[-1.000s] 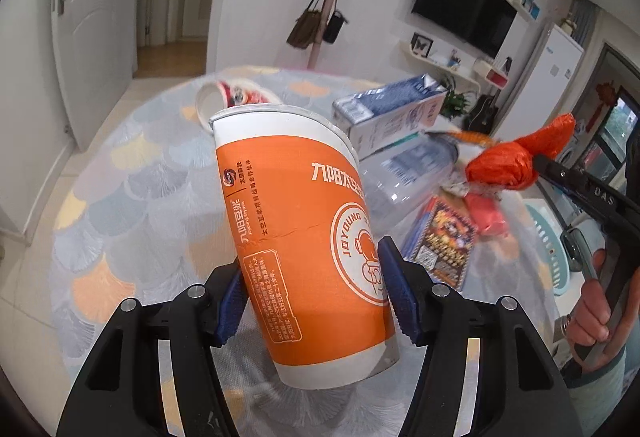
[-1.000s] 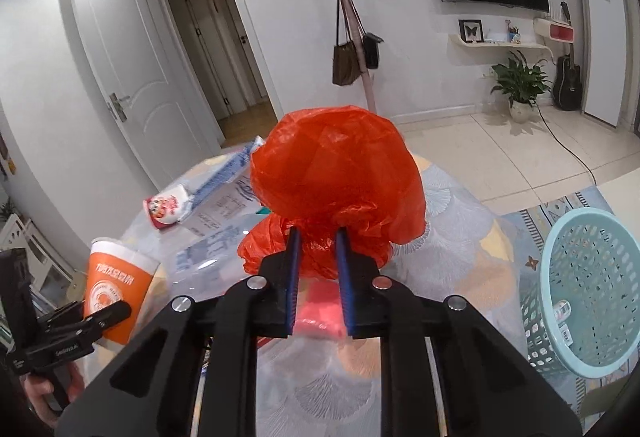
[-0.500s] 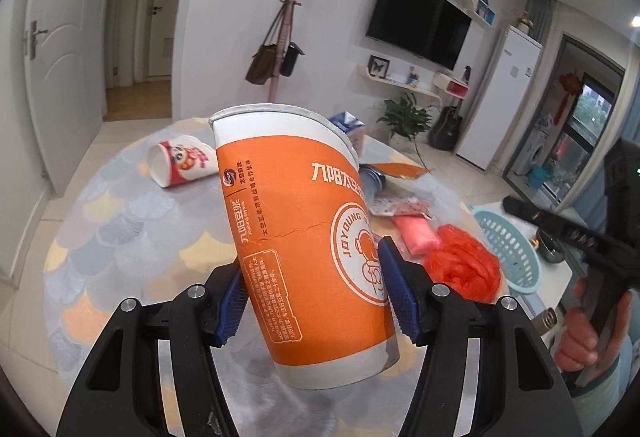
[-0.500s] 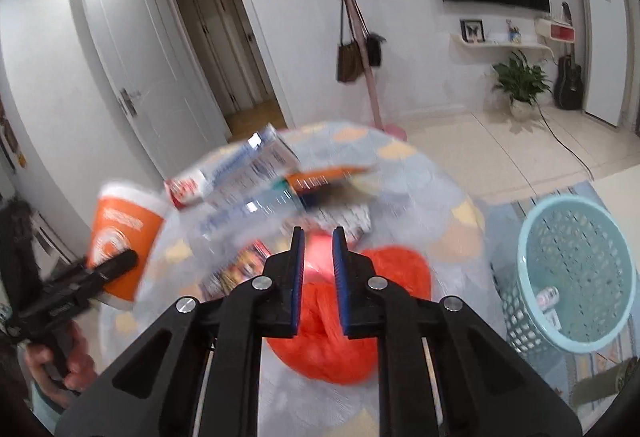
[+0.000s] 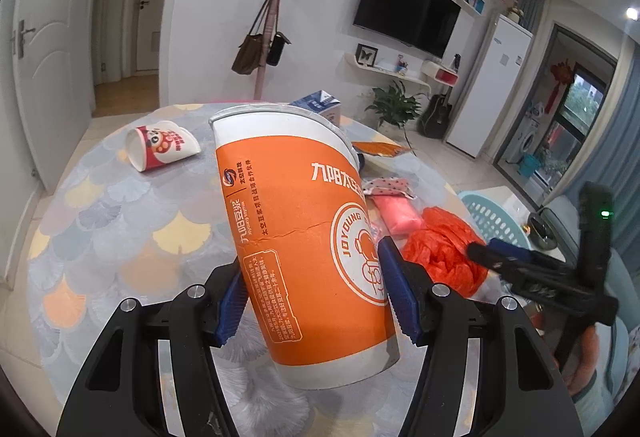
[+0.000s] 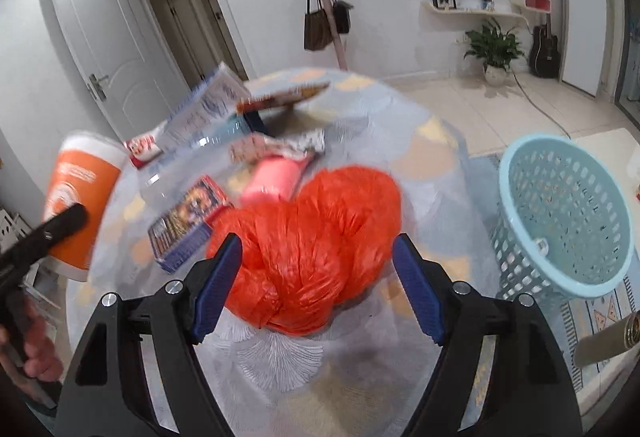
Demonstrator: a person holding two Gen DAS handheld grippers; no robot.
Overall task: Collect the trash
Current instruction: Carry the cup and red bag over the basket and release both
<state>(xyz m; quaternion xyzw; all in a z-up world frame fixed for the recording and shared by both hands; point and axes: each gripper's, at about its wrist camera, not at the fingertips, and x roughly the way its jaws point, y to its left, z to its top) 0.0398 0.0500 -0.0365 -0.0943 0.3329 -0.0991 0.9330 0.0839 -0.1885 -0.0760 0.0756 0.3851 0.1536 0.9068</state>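
Observation:
My left gripper is shut on a tall orange paper cup and holds it above the round table; the cup also shows in the right wrist view. My right gripper is open, its jaws on either side of a crumpled red plastic bag that lies on the table. The bag also shows in the left wrist view, with the right gripper at its edge. A light blue waste basket stands on the floor to the right of the table.
On the table lie a tipped red and white paper cup, a blue and white carton, a pink packet, a printed snack packet and an orange wrapper. A coat stand stands behind the table.
My right gripper lowered the red bag onto the table and opened, letting it go. My left gripper keeps holding the orange cup, and its view has swung to the right.

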